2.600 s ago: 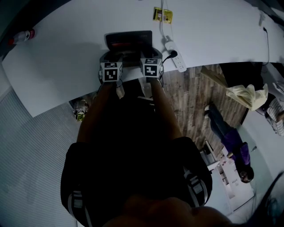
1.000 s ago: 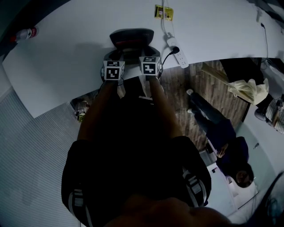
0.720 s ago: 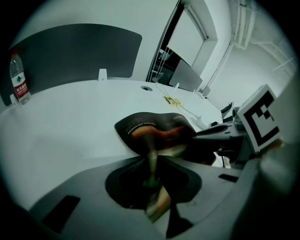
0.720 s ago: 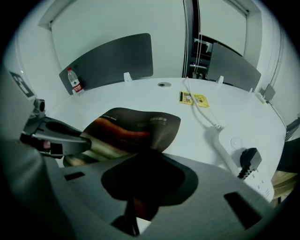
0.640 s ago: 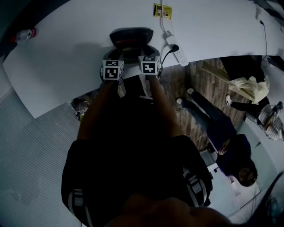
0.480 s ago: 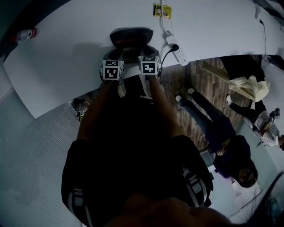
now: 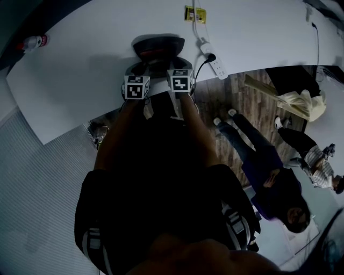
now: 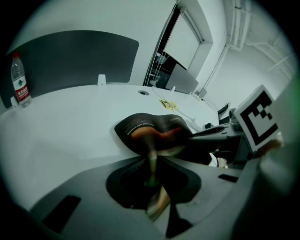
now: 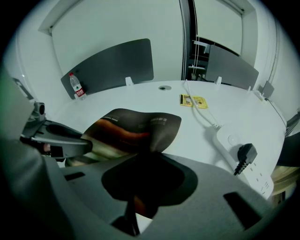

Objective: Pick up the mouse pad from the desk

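The dark mouse pad [image 7: 159, 45] with a red-orange print lies near the front edge of the white desk [image 7: 75, 80], bowed up in the middle. My left gripper [image 7: 141, 66] is shut on the pad's near left edge. My right gripper [image 7: 180, 65] is shut on its near right edge. In the left gripper view the mouse pad [image 8: 150, 133] runs blurred into the left gripper [image 8: 152, 180], pinched between the jaws. In the right gripper view the mouse pad [image 9: 136, 125] arches up from the right gripper [image 9: 139, 187]. Both sets of fingertips are hidden behind the marker cubes in the head view.
A white power strip [image 7: 215, 63] with a black plug [image 9: 247, 153] lies right of the pad, its cable running to the back. A yellow card [image 7: 195, 14] sits behind it, a water bottle [image 7: 32, 41] at far left. People [image 7: 269, 177] stand on the wood floor at right.
The pad, flat and rectangular at first, has bowed up into a rounded hump. Both grippers have kept their place at its near edge. The people on the floor have walked about.
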`<state>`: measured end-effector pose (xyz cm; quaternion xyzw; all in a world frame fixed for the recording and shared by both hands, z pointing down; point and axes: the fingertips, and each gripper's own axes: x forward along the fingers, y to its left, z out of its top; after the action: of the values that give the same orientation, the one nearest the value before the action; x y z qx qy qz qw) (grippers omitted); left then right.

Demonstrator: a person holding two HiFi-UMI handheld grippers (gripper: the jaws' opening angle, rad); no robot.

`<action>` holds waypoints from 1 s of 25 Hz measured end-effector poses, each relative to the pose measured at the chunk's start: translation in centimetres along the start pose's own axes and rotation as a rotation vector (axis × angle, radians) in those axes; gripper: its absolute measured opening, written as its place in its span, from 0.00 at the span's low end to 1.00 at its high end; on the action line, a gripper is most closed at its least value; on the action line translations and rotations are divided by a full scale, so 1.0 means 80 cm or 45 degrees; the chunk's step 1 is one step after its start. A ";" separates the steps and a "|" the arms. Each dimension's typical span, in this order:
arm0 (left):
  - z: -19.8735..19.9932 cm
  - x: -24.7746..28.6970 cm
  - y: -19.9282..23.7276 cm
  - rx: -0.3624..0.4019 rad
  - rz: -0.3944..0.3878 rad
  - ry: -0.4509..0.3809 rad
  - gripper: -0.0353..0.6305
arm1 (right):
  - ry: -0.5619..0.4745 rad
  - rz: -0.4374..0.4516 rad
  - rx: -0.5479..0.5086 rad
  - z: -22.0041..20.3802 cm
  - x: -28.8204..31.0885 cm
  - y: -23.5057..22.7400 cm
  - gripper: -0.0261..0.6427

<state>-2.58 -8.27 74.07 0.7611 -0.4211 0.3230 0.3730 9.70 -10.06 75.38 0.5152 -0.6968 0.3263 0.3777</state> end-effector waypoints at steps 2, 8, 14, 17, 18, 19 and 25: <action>0.001 -0.004 -0.001 0.005 -0.002 -0.006 0.15 | -0.006 0.000 0.005 0.001 -0.004 0.002 0.14; 0.007 -0.015 -0.003 0.024 -0.013 -0.036 0.14 | -0.036 0.002 0.017 0.007 -0.014 0.008 0.13; 0.012 -0.025 -0.007 0.040 -0.015 -0.064 0.14 | -0.067 -0.006 0.021 0.013 -0.026 0.010 0.13; 0.016 -0.031 -0.010 0.048 -0.018 -0.081 0.14 | -0.084 -0.010 0.022 0.016 -0.032 0.010 0.13; 0.017 -0.033 -0.011 0.051 -0.019 -0.088 0.14 | -0.091 -0.011 0.024 0.017 -0.035 0.009 0.13; 0.019 -0.035 -0.012 0.055 -0.020 -0.094 0.14 | -0.097 -0.012 0.026 0.018 -0.037 0.009 0.13; 0.029 -0.052 -0.017 0.078 -0.025 -0.139 0.14 | -0.139 -0.021 0.026 0.029 -0.057 0.012 0.13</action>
<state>-2.79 -8.06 69.13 0.7926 -0.4233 0.2903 0.3292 9.20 -9.61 70.22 0.5417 -0.7087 0.3016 0.3366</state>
